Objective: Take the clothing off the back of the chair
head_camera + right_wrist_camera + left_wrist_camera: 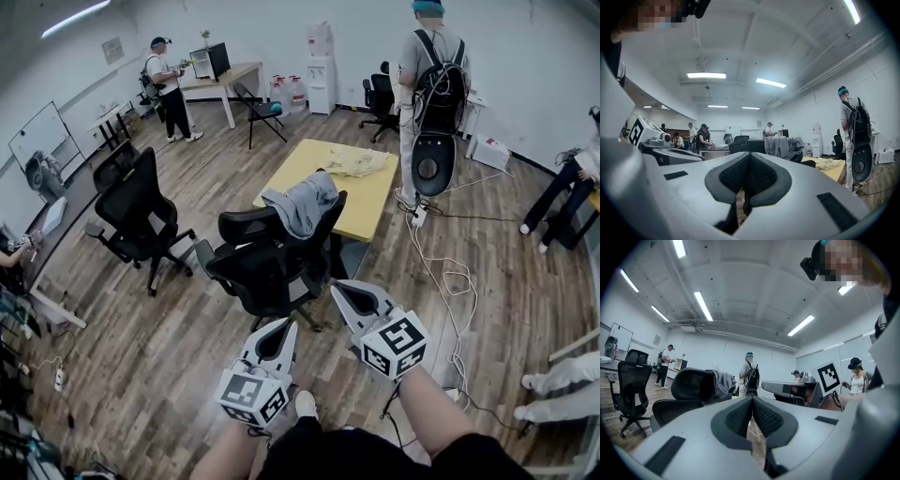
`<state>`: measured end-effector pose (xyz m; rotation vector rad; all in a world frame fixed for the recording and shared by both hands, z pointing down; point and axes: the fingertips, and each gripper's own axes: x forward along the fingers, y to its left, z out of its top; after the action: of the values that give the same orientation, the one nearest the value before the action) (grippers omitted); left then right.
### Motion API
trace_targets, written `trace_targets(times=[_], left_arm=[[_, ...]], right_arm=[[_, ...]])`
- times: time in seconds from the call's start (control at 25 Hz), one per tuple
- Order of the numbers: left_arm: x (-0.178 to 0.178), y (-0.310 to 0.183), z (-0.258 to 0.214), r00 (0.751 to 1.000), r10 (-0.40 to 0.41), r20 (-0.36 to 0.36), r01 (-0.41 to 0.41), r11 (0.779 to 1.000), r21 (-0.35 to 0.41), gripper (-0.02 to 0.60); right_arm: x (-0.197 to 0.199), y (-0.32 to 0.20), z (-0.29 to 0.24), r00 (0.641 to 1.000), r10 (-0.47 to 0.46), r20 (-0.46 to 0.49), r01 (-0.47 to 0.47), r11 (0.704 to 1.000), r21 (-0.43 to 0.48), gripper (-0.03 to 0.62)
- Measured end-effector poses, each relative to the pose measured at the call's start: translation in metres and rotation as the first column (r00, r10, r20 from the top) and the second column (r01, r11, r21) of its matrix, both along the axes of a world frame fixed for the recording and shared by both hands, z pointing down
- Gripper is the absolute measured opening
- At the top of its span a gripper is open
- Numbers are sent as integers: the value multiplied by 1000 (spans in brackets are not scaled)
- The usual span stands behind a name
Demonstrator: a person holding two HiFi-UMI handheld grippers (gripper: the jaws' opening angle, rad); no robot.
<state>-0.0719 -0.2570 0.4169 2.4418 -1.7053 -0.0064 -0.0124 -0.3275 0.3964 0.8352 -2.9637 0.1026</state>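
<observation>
The left gripper [281,333] and right gripper [345,294] are closed and empty. They should be opened before the clothing [302,204] at twelve o'clock is pinched.

Clothing: a grey garment [302,204], limp and creased.
Clothing, pose: it lies draped over the top edge of the chair back, bunched at the top and hanging down in loose folds.
Clothing, from the sides: in the left gripper view it hangs at the right edge of the backrest [723,382]. In the right gripper view it falls in upright folds [785,146].
Chair: a black office chair [272,262] with armrests and a star base, standing upright.
Chair, place: it stands on the wooden floor [187,356], just beside the near edge of the yellow worktop [375,202], with its back toward the worktop.
</observation>
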Motion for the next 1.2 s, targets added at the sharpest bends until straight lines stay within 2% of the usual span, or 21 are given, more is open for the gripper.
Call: trace_targets(times=[0.36,0.72,0.84,1.2], left_arm=[[-44,-55,12,1000,8,-18,-8,1000,-12,18],[-71,-102,22,999,26,-31,-27,999,-36,17],[-79,-116,25,999,35,-35,-36,998,-42,18],[-99,-145,33,997,61,-43,-63,997,-54,18]], right_arm=[[-45,-60,19,1000,11,-29,-12,1000,-15,22],[-76,-113,37,995,36,-91,-38,999,-19,193],[-84,-130,42,989,66,-132,-66,998,8,250],[-106,-171,55,952,159,-260,-131,984,124,350]])
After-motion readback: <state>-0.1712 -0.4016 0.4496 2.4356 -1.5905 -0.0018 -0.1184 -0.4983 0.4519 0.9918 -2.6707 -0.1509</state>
